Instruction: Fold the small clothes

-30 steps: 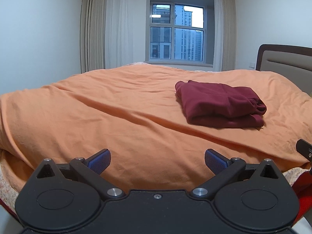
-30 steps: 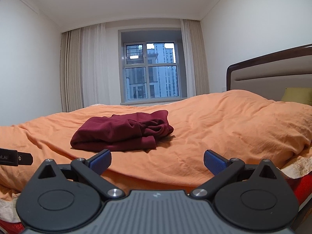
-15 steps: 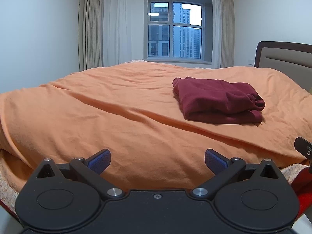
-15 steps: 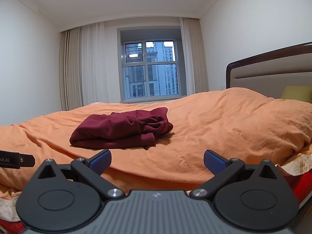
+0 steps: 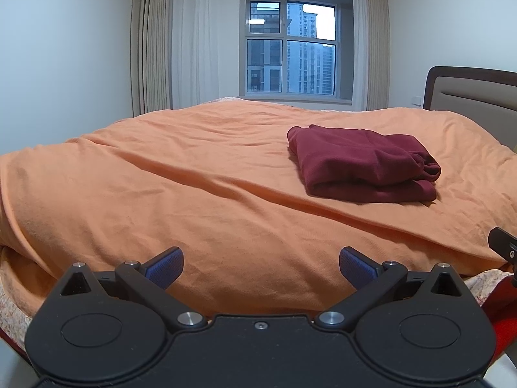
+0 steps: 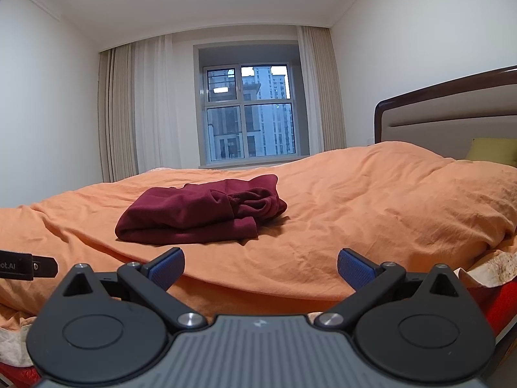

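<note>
On orange duvet (image 6: 355, 200), folded maroon garment (image 6: 194, 216), "ot.AI" on left hand-held gripper (image 6: 19, 265)

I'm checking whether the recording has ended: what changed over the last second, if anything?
Only the cameras shifted slightly: in the left wrist view the maroon folded garment sits a little higher in frame, in the right wrist view a little lower. Nothing was gripped or released. The left gripper and right gripper stay open and empty, short of the garment, which lies folded in the same place on the orange duvet.
</note>
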{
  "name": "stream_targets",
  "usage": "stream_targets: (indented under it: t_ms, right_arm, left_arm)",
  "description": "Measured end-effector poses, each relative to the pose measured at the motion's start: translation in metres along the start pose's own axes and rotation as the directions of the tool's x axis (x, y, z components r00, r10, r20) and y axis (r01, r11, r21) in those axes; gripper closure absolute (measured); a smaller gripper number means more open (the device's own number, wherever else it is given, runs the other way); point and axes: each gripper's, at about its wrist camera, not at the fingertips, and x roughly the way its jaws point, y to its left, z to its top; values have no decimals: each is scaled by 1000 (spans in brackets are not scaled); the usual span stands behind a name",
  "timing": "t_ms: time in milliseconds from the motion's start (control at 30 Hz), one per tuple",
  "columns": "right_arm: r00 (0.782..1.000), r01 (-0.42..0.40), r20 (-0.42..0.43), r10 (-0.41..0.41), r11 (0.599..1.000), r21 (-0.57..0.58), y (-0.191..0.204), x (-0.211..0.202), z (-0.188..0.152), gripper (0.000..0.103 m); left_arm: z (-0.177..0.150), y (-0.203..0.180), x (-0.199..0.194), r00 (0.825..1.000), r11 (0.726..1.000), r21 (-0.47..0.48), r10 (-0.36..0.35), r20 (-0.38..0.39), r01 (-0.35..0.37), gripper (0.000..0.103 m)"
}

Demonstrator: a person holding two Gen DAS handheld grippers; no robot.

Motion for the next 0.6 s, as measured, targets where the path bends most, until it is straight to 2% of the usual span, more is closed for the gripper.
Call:
stream_targets:
  t_ms: [600]
  right_arm:
    - [1000, 2, -3, -2, 1000, -1, -1, 0, 0, 0]
  left_arm:
    - [-2, 0, 0, 1000, 1000, -5, -4, -8, 4, 1]
